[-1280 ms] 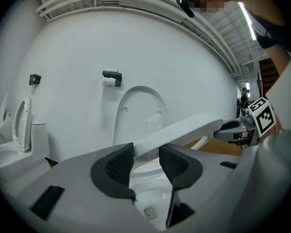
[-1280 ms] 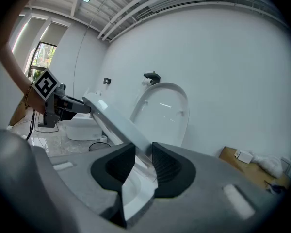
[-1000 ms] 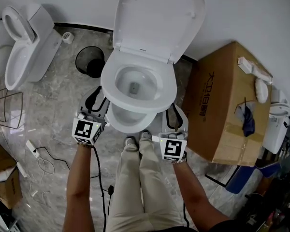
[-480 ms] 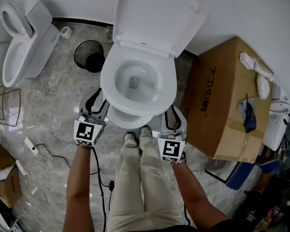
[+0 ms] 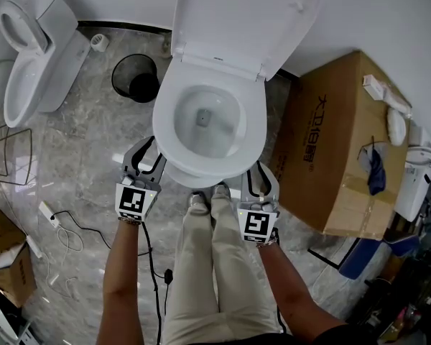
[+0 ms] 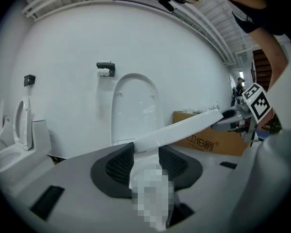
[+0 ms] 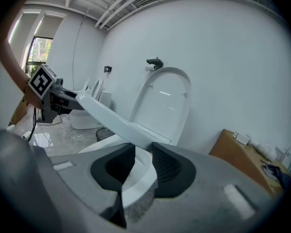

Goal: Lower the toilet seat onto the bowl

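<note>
A white toilet stands against the wall with its lid (image 5: 244, 20) upright. The seat ring (image 5: 167, 117) hangs tilted a little above the bowl (image 5: 197, 180), whose front lip shows beneath it. My left gripper (image 5: 145, 158) is shut on the seat's front left edge, and my right gripper (image 5: 259, 181) is shut on its front right edge. In the left gripper view the seat (image 6: 184, 127) runs from between the dark pads of the left gripper (image 6: 145, 154) across to the other gripper. The right gripper view shows the seat (image 7: 106, 118) pinched in the right gripper (image 7: 143, 154).
A second toilet (image 5: 36, 56) stands at the left, with a black bin (image 5: 135, 81) beside it. A large cardboard box (image 5: 337, 142) sits close on the right. Cables and a power strip (image 5: 54, 218) lie on the marble floor. The person's legs (image 5: 208, 264) stand right before the bowl.
Both grippers have sunk together with the seat held between them. Less of the bowl's front lip shows under the seat than a second ago.
</note>
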{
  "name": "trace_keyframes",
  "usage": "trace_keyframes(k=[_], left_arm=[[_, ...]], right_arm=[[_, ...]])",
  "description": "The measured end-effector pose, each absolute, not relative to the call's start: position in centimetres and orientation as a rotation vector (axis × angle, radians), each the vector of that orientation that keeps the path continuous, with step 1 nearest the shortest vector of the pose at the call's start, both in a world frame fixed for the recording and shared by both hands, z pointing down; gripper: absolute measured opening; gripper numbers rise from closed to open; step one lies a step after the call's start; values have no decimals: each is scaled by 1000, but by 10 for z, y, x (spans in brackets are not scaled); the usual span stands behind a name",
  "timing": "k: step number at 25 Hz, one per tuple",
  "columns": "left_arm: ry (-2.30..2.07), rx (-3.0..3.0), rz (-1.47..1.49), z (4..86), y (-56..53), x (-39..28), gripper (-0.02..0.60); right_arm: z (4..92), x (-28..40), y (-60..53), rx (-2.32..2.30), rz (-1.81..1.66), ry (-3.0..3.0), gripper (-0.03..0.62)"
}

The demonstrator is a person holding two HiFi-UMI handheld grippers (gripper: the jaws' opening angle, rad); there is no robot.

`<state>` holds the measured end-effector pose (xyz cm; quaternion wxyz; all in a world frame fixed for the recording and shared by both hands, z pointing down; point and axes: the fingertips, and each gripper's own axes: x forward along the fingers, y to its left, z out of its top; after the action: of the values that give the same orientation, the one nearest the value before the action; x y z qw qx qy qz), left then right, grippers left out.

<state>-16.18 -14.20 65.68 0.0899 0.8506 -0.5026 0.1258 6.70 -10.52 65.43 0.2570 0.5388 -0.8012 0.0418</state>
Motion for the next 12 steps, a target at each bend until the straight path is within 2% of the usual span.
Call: trace_keyframes(k=[12], left_arm=[[-1448, 2491, 458, 688, -122, -165, 161]], right_arm=[[684, 64, -86, 1416, 223, -2146, 104]])
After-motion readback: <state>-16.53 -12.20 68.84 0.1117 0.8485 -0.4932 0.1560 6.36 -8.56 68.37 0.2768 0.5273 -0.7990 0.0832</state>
